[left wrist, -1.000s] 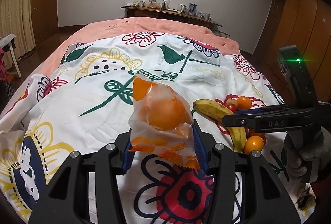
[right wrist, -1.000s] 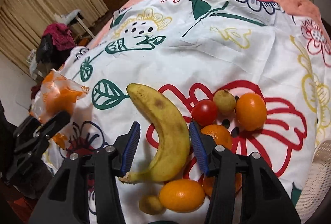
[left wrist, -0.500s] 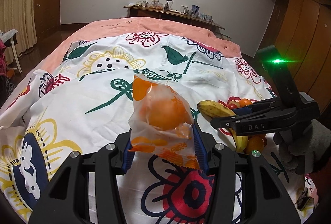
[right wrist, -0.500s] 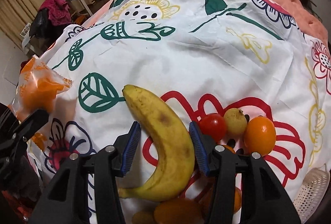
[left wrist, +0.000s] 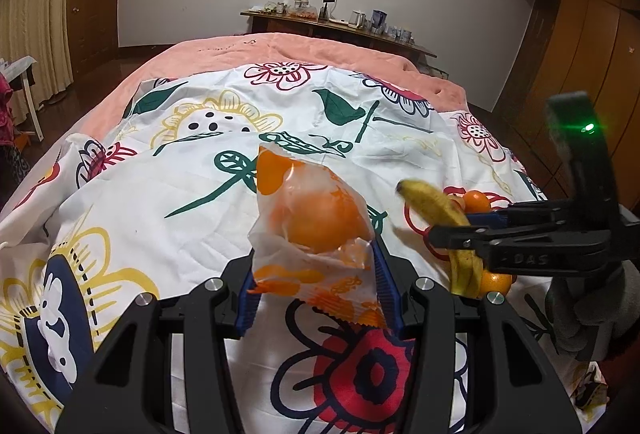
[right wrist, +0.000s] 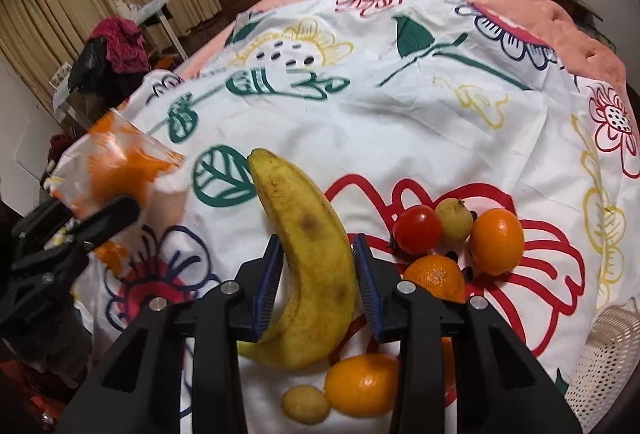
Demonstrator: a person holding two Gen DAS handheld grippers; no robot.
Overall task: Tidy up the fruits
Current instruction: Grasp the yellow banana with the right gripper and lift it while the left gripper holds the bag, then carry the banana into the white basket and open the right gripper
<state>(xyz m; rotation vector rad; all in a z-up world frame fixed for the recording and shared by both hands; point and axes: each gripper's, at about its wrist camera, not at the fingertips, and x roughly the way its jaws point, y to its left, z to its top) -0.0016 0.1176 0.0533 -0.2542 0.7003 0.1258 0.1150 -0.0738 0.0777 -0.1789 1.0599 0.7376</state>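
A: Start at the left. What does the left gripper have?

B: Its blue pads are closed onto a wrapped orange, a thin crinkly packet with the round fruit inside. In the left wrist view it sits dead centre, held above the floral sheet. The film looks slippery and light, the fruit firm, so I judge the hold belongs low on the packet where the pads meet the fruit's bulk, not on loose film alone.

A: And moving right?

B: The right gripper has its two pads against the flanks of the banana, at about the middle of its length. It looks closed on it; in the left wrist view the banana seems lifted off the sheet, tip pointing to 11 o'clock.

A: How would that fruit handle?

B: Soft and easily bruised, I would guess, with brown spots already showing. Mid-body is the balanced place; a hard squeeze could mark it.

A: What lies further right?

B: In the right wrist view, at 3 o'clock from the banana, a tomato, a small pale fruit and an orange fruit cluster together, touching or nearly so. A mandarin sits just below them. At 5 o'clock, a white mesh basket shows at the edge.
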